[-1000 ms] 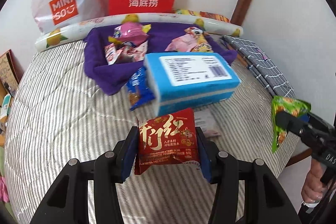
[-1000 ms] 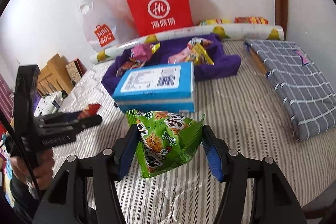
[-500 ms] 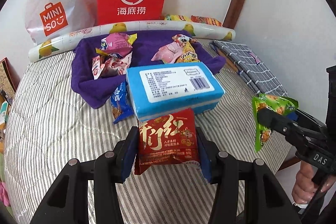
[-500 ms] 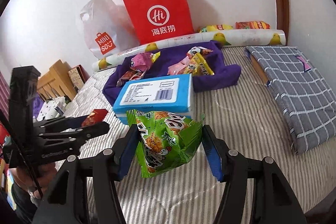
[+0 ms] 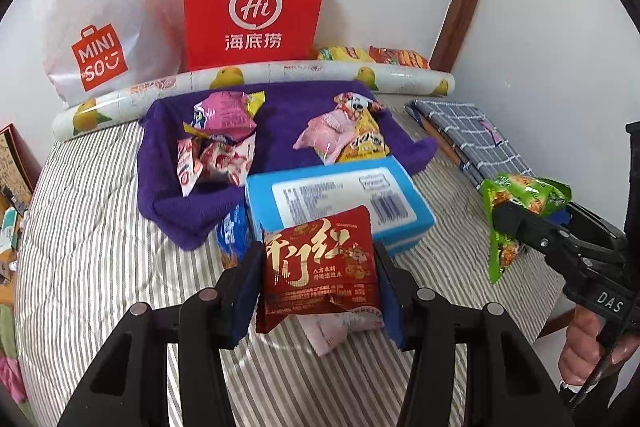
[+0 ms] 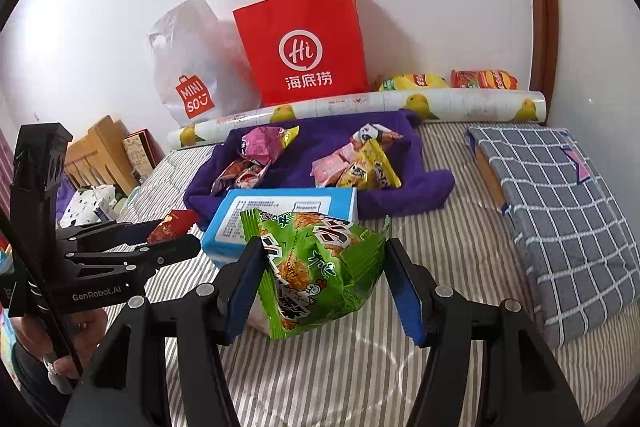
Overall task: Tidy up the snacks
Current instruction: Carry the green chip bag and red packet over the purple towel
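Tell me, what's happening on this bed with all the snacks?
A person is sorting snacks with hand-held tongs. The left tongs grip a red snack packet; the right tongs grip a green snack bag. Both are held above the striped bed, near a blue box. More snacks lie on a purple cloth behind it.

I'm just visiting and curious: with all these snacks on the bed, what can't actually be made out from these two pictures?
- Blue snack packet, left wrist view: mostly hidden behind the blue box and the left tool.
- Pale packet, same view: tucked under the red packet; label unreadable.
- Red bag and white bag, right wrist view: contents hidden by their sides.
- Blue box label: print too small.
- Green packet: lower part crumpled, wording incomplete.
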### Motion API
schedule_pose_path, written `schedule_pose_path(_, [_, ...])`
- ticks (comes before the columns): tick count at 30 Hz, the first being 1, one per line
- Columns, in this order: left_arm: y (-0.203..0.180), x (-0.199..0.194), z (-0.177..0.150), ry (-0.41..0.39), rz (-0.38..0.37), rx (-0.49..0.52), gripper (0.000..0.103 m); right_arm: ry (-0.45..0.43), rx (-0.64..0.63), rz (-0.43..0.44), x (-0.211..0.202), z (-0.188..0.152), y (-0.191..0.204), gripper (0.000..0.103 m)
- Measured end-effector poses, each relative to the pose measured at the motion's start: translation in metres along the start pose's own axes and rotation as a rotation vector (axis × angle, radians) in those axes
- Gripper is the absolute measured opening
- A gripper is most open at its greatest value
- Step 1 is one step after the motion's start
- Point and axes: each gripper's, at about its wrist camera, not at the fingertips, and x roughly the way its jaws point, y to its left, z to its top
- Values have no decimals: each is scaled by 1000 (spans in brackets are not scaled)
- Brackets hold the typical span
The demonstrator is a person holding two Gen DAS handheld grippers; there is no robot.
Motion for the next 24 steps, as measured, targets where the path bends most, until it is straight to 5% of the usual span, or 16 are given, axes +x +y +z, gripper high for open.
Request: schedule_pose_path(24, [55,62,78,-23,63,-41,52,13,-15,9,100,94,2,60])
